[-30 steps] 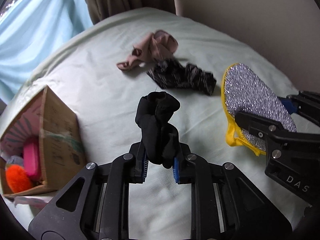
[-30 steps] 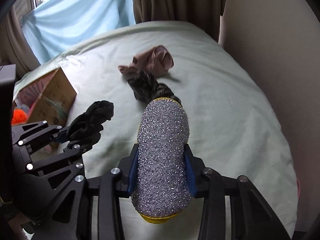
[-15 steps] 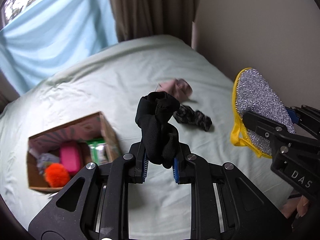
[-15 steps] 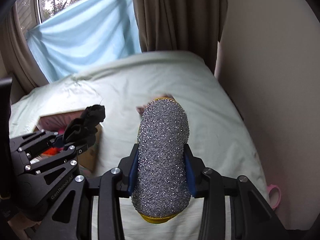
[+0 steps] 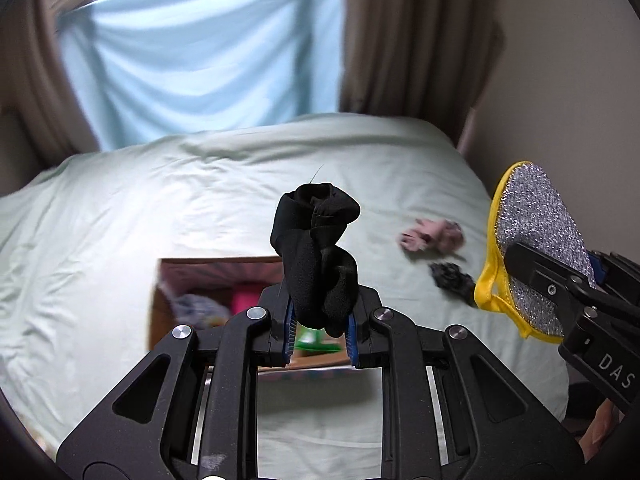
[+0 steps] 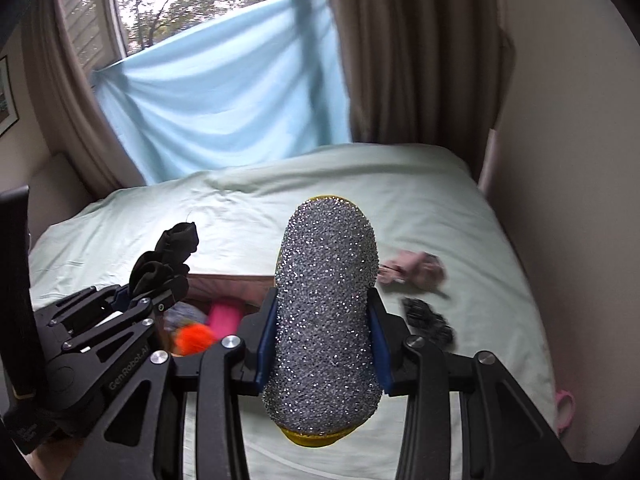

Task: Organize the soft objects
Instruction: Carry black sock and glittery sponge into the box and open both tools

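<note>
My left gripper (image 5: 319,326) is shut on a bunched black sock (image 5: 316,252), held high over the pale green bed (image 5: 120,216). Below it stands an open cardboard box (image 5: 160,312) with soft items inside. My right gripper (image 6: 322,338) is shut on a silver glittery sponge with a yellow edge (image 6: 326,320); the same sponge (image 5: 536,236) shows at the right of the left wrist view. The black sock (image 6: 168,260) and the left gripper (image 6: 150,290) appear at the left of the right wrist view. On the sheet lie a pink sock (image 5: 434,236) and a dark patterned sock (image 5: 452,276).
In the box (image 6: 224,280) I see an orange pom-pom (image 6: 194,338), a pink item (image 6: 226,316) and a green item (image 5: 316,340). A blue cloth (image 6: 224,92) hangs over the window behind the bed, brown curtains (image 6: 416,52) beside it. A wall (image 6: 580,160) runs along the bed's right side.
Both grippers have risen well above the bed, each keeping its grip. The box, at the left before, now sits under the left gripper; the socks on the sheet look smaller and farther.
</note>
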The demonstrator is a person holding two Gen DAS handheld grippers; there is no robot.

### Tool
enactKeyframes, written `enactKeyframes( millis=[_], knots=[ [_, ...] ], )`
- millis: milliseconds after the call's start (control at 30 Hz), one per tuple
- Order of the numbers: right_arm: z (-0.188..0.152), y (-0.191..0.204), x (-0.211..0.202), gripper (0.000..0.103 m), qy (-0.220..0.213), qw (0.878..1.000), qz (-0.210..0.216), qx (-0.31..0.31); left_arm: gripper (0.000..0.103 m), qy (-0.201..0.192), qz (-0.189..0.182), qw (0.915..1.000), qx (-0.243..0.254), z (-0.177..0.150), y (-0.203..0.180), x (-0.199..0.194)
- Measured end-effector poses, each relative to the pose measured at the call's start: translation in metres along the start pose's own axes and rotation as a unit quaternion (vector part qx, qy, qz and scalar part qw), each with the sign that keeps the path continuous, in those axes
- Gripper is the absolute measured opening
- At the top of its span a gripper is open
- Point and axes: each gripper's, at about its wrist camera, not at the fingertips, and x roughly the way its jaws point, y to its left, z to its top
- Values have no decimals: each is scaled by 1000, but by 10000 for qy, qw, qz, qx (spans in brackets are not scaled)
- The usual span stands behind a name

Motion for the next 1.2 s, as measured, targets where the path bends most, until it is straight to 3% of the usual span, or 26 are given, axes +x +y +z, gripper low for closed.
enactKeyframes(
  millis=[267,533,833,1200],
  knots=[
    [26,79,40,37,158,9990,353,-213,17,191,378,9980,-460,12,101,14],
    [26,123,103,37,660,9965,456,-215,17,773,545,9934,-652,-4,166,70],
    [7,129,188,37,1527,9870,495,61,17,1459,523,9849,-766,-28,183,142],
    [-17,107,267,37,2384,9696,449,315,17,2094,395,9760,-439,-42,164,208]
  ],
)
